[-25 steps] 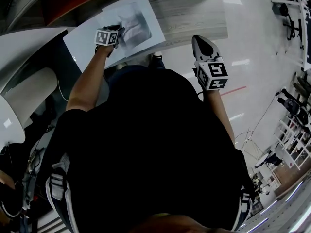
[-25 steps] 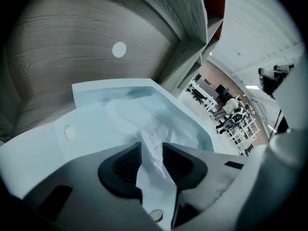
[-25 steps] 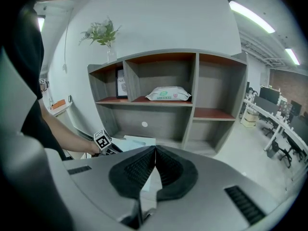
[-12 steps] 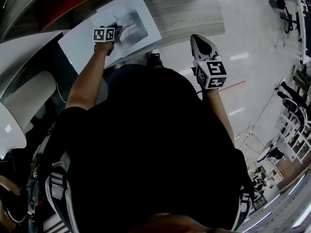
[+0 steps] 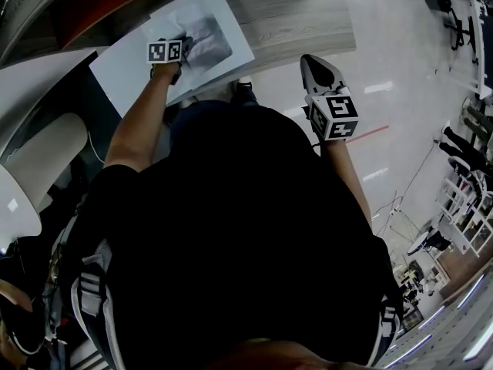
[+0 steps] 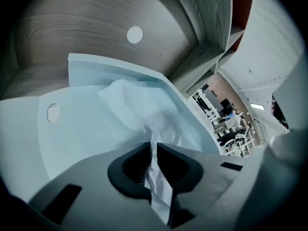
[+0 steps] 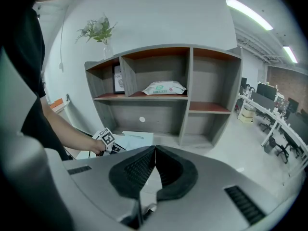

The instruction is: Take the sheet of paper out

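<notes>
Shows the left gripper (image 5: 181, 51) at 11 o'clock in the head view, extended toward the wooden shelf unit (image 5: 300, 21). Grasps a crumpled fold of the sheet of paper (image 6: 134, 102) between closed jaws, with the rest of the sheet rumpled on a pale blue panel (image 6: 86, 129) at 12 o'clock from the jaws. Shows the right gripper (image 5: 320, 68) at 1 o'clock, well apart from the paper, over the glossy floor (image 5: 400, 68). Clenched on nothing, jaws together. Right gripper view: wipes pack (image 7: 164, 87) on a shelf, vase of greenery (image 7: 101, 32) on top at 11 o'clock.
</notes>
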A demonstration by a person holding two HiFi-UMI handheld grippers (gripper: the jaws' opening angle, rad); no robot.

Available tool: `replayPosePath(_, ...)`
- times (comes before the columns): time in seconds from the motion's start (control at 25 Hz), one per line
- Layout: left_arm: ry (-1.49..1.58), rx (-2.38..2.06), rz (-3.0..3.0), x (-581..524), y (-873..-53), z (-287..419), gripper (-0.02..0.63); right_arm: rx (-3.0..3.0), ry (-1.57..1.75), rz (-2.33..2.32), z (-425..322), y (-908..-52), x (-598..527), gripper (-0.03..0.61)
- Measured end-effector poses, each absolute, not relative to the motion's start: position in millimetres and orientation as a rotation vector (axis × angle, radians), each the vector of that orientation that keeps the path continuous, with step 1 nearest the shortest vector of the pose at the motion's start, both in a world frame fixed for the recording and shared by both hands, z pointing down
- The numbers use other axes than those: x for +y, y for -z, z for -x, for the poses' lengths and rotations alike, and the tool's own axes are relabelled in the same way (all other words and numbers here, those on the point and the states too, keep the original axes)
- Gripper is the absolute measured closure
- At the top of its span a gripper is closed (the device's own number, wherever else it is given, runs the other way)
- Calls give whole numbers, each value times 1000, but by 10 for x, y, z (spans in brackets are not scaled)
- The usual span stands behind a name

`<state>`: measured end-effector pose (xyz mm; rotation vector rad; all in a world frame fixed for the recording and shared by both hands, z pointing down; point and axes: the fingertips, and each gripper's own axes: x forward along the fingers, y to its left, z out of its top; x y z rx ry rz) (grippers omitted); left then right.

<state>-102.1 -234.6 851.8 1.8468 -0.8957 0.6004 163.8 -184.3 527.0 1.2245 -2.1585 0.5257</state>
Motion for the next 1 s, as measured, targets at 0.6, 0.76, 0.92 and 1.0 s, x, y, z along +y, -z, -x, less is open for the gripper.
replayPosePath(0.6, -579, -903, -1836, -2335, -8492, 1102, 591, -2158, -536, -1226, -1710, -5312, -1791, 565)
replayPosePath(0.76, -562, -917, -1830, -2352, -8459, 1161, 592, -2177, -536, -1223, -1654, -5297, -1816, 565)
replayPosePath(0.92, -538, -937, -1822, -2339, -8393, 1224, 592, -2193, -528, -1212, -1609, -5273, -1836, 565)
replayPosePath(1.0, -529, -943, -1822, -2312, -8355, 1251, 592, -2201, -524, -1209, -1594, -5249, -1842, 565)
